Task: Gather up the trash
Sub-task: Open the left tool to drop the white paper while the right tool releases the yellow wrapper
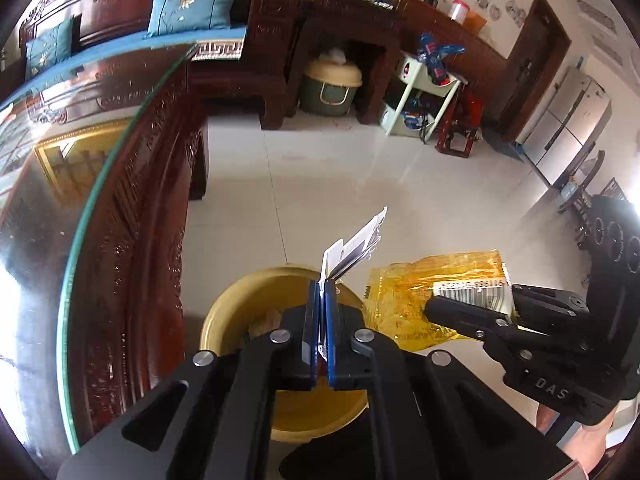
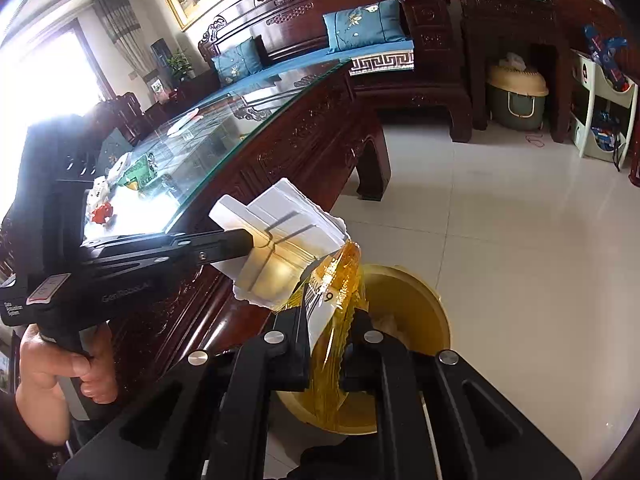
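Note:
My left gripper (image 1: 322, 286) is shut on a white paper packet (image 1: 354, 246) and holds it over a yellow trash bin (image 1: 224, 312) on the floor. The packet also shows in the right wrist view (image 2: 280, 216), with the left gripper (image 2: 250, 242) beside it. My right gripper (image 2: 330, 316) is shut on a crinkled yellow plastic wrapper (image 2: 340, 276) with a white barcode label, above the same bin (image 2: 416, 304). In the left wrist view the wrapper (image 1: 432, 292) and the right gripper (image 1: 472, 304) are to the right of the bin.
A carved dark wood table with a glass top (image 1: 96, 184) stands just left of the bin; more scraps lie on it (image 2: 120, 176). A wooden sofa with blue cushions (image 2: 360, 24), a green pet box (image 1: 330, 86) and a shelf (image 1: 420, 92) stand across the tiled floor (image 1: 340, 184).

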A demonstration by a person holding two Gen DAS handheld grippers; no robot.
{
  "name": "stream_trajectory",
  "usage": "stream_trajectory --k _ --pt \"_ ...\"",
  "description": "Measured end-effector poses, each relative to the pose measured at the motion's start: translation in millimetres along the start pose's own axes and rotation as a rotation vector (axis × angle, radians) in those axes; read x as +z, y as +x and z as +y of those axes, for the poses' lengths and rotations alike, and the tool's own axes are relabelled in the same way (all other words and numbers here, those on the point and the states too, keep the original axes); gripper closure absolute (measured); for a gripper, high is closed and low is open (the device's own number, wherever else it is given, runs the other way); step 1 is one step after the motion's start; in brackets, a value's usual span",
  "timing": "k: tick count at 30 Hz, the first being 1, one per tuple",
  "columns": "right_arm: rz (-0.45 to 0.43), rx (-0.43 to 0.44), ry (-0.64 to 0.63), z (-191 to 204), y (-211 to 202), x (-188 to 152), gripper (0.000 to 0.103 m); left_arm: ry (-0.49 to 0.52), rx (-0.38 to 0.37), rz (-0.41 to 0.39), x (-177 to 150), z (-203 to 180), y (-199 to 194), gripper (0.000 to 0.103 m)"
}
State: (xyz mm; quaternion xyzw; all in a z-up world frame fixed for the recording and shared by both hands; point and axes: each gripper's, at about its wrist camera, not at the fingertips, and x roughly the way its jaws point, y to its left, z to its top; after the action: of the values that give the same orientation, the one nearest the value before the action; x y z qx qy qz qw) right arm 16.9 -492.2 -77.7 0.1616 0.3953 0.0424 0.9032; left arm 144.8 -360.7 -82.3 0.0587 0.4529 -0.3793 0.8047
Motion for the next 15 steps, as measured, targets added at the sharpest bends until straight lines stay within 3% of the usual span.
stream_trajectory --k 6,10,15 --pt "0.014 0.004 0.020 -8 4 -2 0.094 -0.015 -0.004 0.048 -2 3 19 0.097" --pt "0.022 0.007 0.022 -8 9 0 0.094 -0.024 0.011 0.051 0 6 20 0.070" --pt "0.036 0.014 0.014 -3 15 0 0.094 -0.024 0.021 0.036 2 5 16 0.068"
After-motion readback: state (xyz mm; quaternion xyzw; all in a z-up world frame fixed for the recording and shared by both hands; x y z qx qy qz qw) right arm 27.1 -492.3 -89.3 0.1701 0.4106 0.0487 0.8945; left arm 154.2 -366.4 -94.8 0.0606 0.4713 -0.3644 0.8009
